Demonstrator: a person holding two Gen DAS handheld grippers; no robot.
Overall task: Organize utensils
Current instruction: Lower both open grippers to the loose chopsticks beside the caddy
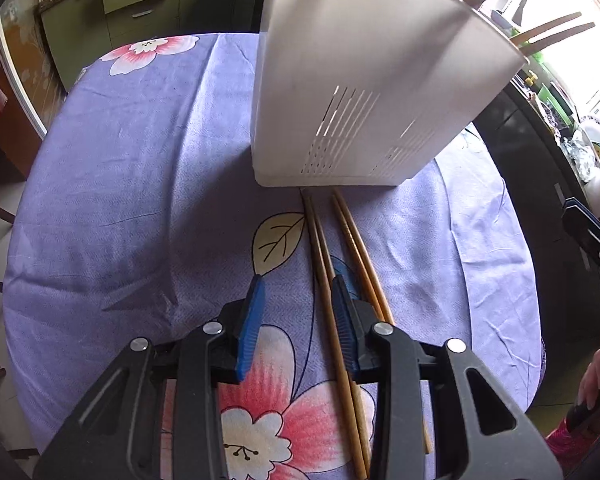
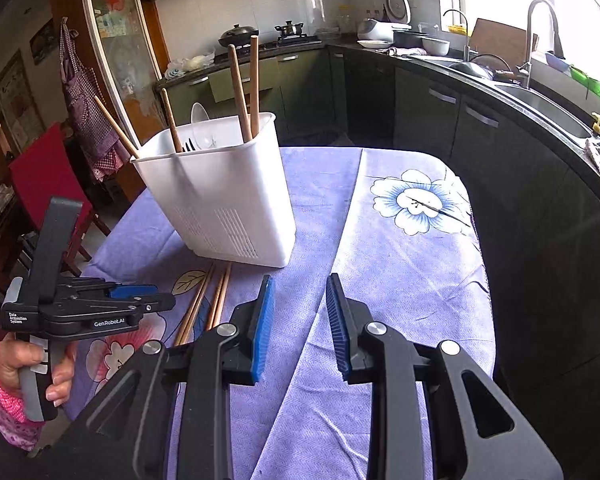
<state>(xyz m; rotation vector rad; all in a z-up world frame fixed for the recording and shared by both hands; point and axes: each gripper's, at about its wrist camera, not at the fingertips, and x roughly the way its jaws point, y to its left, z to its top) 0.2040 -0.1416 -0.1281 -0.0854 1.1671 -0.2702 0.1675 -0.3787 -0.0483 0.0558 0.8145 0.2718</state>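
Observation:
A white slotted utensil holder (image 1: 352, 92) stands on the table; in the right wrist view (image 2: 220, 196) it holds several wooden chopsticks (image 2: 242, 88), a white spoon and a dark fork. Several wooden chopsticks (image 1: 340, 268) lie on the cloth in front of the holder, also in the right wrist view (image 2: 208, 304). My left gripper (image 1: 298, 292) is open just above them, one pair running between its blue pads (image 1: 252, 316), the other under the right finger. My right gripper (image 2: 300, 300) is open and empty above the cloth to the right of the holder.
The round table has a purple flowered cloth (image 2: 400, 264). A dark kitchen counter with a sink (image 2: 540, 108) curves along the right. A red chair (image 2: 48, 172) stands left of the table. The left gripper's body (image 2: 80, 308) shows in the right wrist view.

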